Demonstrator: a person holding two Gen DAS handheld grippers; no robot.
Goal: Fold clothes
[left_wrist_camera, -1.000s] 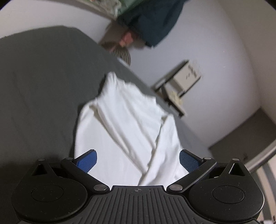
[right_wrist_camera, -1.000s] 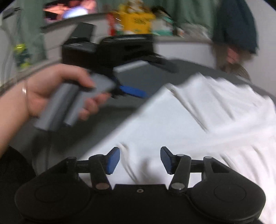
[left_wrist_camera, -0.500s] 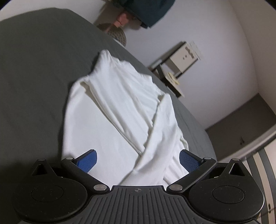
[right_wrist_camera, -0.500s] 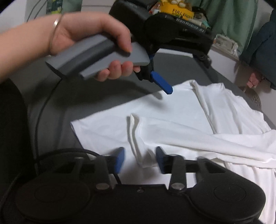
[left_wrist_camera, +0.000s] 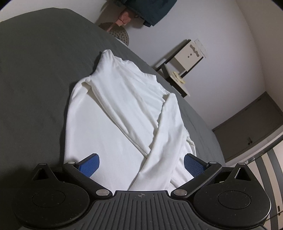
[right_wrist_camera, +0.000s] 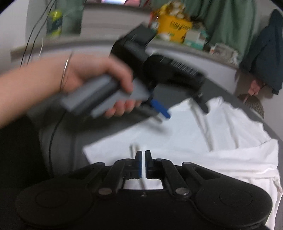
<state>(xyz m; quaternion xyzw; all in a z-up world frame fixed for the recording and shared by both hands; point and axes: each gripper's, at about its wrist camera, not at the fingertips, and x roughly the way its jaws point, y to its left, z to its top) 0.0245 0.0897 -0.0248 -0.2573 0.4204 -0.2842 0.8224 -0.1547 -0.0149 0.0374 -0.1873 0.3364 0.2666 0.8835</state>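
The right gripper [right_wrist_camera: 143, 164] has its blue-padded fingers [right_wrist_camera: 139, 163] drawn almost together, only a thin slit between them. They sit over the near hem of the white shirt [right_wrist_camera: 203, 141]; motion blur hides whether any cloth is pinched in that slit, so I cannot tell if they grip it.

The left gripper [left_wrist_camera: 140, 163] has its fingers [left_wrist_camera: 89, 163] spread wide, one pad on each side of the garment's lower part, closing on nothing. In the right wrist view this same gripper [right_wrist_camera: 159, 109] hangs above the shirt's far side, blurred, held by the person's left hand [right_wrist_camera: 106, 85] around a grey handle, with a thin bracelet on the wrist.

The white shirt [left_wrist_camera: 123, 113] lies spread on a dark grey bed [left_wrist_camera: 35, 79], long-sleeved, its collar pointing toward the far edge of the bed. Both sleeves are folded in over the body and cross near the hem, the right-hand sleeve lying on top. The shirt sits closer to the bed's right edge than to its left.

Beyond that edge, a small white and black side table [left_wrist_camera: 184, 60] stands against the pale wall, and a dark blue garment [left_wrist_camera: 150, 10] hangs above. In the right wrist view a cluttered shelf with a yellow box [right_wrist_camera: 174, 28] runs behind the bed.
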